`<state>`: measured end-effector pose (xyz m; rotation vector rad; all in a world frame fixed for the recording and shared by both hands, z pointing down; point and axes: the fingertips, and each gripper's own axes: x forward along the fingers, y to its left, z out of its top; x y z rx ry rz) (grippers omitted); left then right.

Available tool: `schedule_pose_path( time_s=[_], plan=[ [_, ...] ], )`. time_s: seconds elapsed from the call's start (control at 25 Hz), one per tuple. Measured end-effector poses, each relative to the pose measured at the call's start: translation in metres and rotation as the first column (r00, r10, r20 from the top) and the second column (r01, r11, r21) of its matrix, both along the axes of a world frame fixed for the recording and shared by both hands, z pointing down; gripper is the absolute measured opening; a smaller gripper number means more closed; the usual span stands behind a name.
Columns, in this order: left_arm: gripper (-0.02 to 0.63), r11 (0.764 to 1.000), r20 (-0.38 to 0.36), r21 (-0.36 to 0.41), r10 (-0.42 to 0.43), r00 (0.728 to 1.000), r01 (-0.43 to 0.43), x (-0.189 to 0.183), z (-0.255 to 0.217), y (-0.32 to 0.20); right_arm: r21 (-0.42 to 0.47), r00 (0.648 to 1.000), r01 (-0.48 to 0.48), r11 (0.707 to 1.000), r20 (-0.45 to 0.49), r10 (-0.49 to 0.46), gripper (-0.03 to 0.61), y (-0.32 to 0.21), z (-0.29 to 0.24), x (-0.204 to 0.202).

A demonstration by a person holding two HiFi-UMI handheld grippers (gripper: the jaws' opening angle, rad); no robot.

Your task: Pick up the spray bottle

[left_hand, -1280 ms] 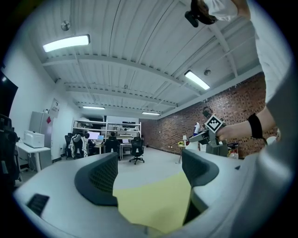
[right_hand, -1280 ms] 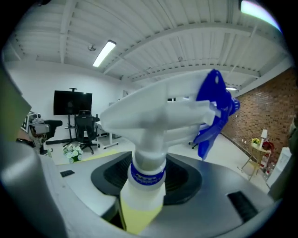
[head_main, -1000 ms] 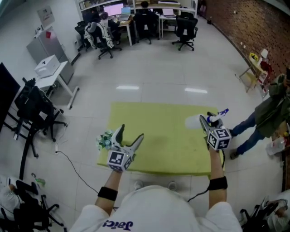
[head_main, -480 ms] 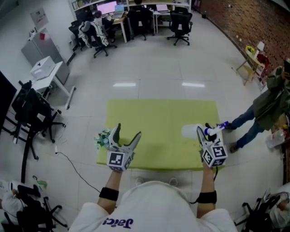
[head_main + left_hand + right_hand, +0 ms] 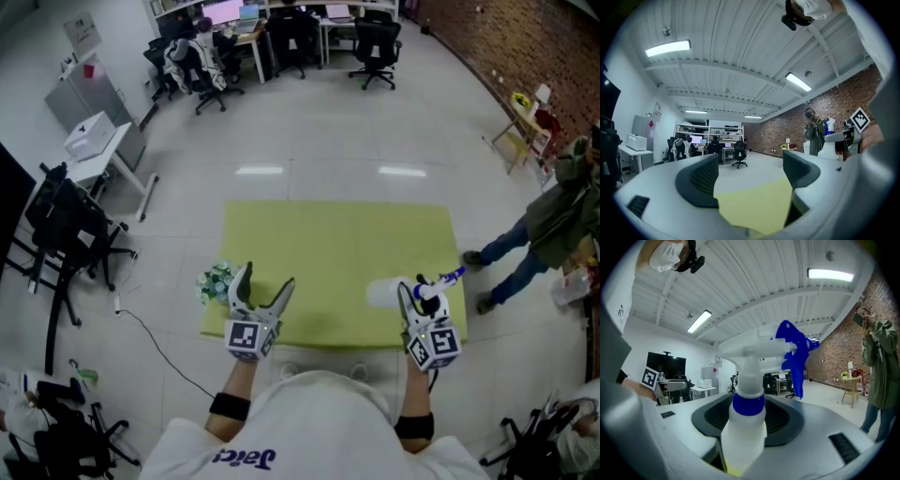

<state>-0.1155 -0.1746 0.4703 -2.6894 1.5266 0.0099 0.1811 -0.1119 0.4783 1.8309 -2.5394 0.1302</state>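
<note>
Spray bottle (image 5: pixel 745 427) is clamped below its collar by your right gripper (image 5: pixel 420 294); left gripper (image 5: pixel 263 287) stands open, empty. Grasp looks made; next, raise it clear of the mat (image 5: pixel 328 244).

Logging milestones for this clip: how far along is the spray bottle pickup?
Done: the right tongs are shut on the white plastic spray bottle with blue trigger. In hand: it is held over the near edge of the yellow-green table; whether it is lifted clear is unclear. Remaining: nothing obvious; the left tongs are open, empty.
</note>
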Motion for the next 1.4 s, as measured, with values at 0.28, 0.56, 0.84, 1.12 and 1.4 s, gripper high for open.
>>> schedule_pose_path(
  time_s=[0.28,0.56,0.84,1.12,1.4],
  plan=[
    [0.436,1.0,0.007,0.003,-0.004,1.0,0.004,0.005,0.011,0.008,-0.009,0.999,0.035,0.999,-0.021,-0.035,0.201,0.007,0.01,-0.015],
    [0.43,0.999,0.017,-0.014,-0.03,0.999,0.03,0.003,0.015,0.013,0.004,0.999,0.024,1.0,-0.034,-0.024,0.199,0.003,0.008,-0.018],
    [0.43,0.997,-0.005,-0.001,-0.072,0.997,0.072,0.0,0.007,0.015,0.024,0.998,-0.024,0.999,-0.053,0.026,0.197,-0.002,0.002,-0.013],
    [0.43,0.996,-0.003,-0.001,-0.091,0.996,0.091,-0.005,0.006,0.015,0.037,0.997,-0.018,0.999,-0.081,0.021,0.198,-0.007,0.001,-0.016],
    [0.43,0.994,0.01,0.025,-0.105,0.994,0.105,-0.009,-0.003,0.012,0.033,0.998,-0.02,0.999,-0.054,0.021,0.198,-0.012,0.004,-0.015]
  ],
)
